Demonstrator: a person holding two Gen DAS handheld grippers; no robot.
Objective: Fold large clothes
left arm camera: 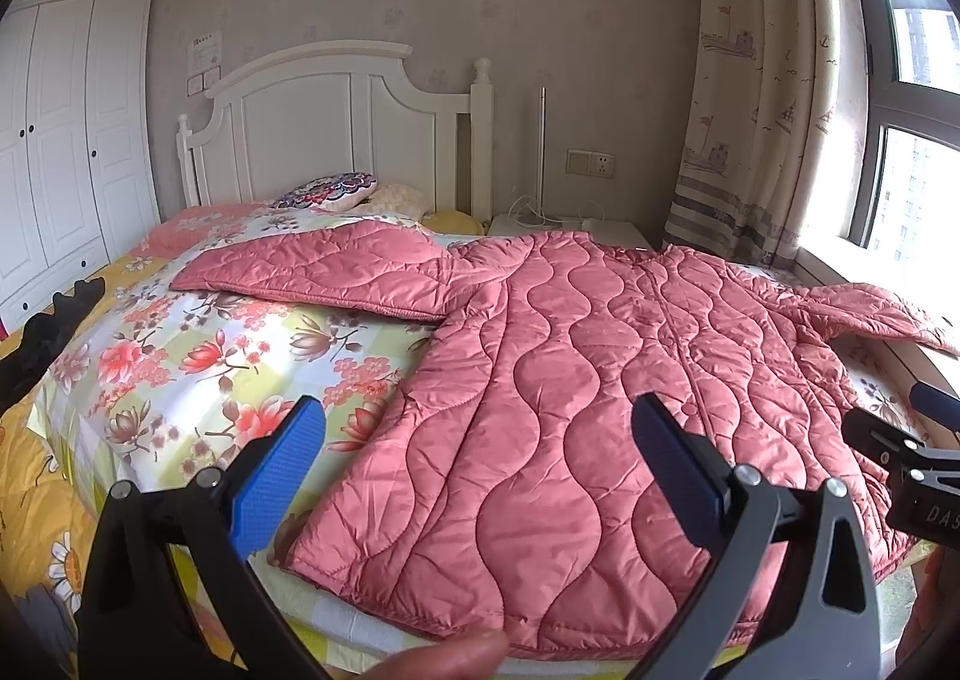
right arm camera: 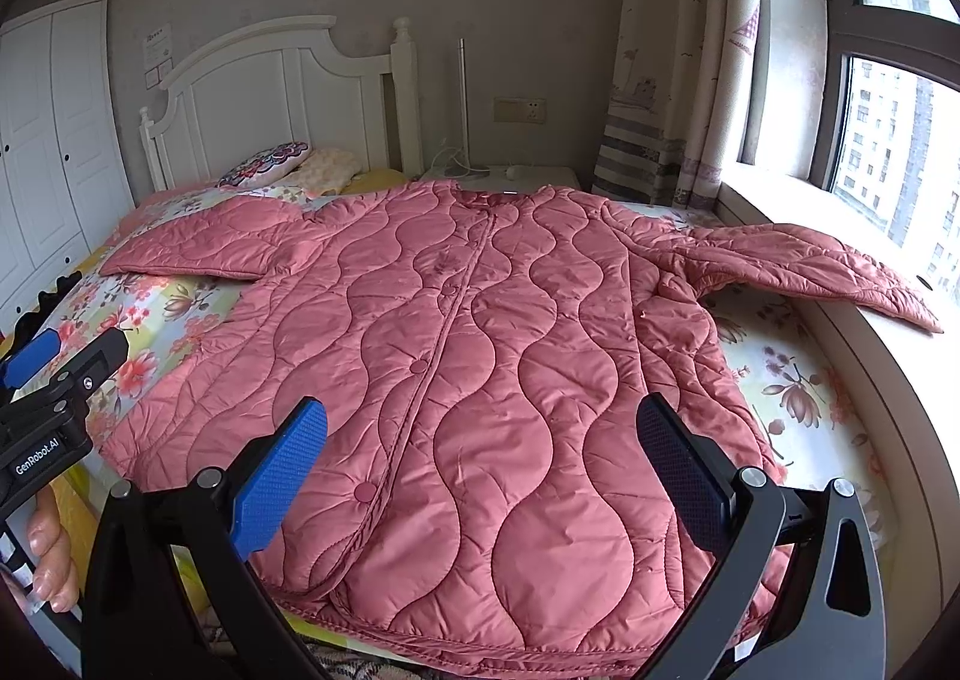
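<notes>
A: Left wrist view first. What does the left gripper point(left arm camera: 474, 452) look like?

B: Its two blue-padded fingers point(left arm camera: 276, 476) stand wide apart with nothing between them. It hangs above the foot of the bed point(left arm camera: 180, 356), pointing toward the headboard point(left arm camera: 324, 122), over the near left edge of the pink quilted coat point(left arm camera: 570, 380). A fingertip of the person point(left arm camera: 456, 650) shows at the bottom edge.

A: And where is the coat?

B: Spread flat on the floral bedsheet, front side up, collar toward the headboard, hem at the foot of the bed. One sleeve point(left arm camera: 318, 272) lies straight out to the left across the sheet. The other sleeve point(right arm camera: 810, 266) reaches right, onto the window ledge point(right arm camera: 852, 320).

A: What about the right gripper point(right arm camera: 480, 458)?

B: In the right wrist view it is also spread open, empty, held above the hem near the buttoned front placket point(right arm camera: 420, 368). I can't tell whether either gripper touches the fabric; both appear to hover just over it.

A: Do the two see each other?

B: Yes. The right gripper's tip shows at the right edge of the left view, and the left one shows at the left edge of the right view, with a hand point(right arm camera: 51, 554) wrapped around its handle below.
</notes>
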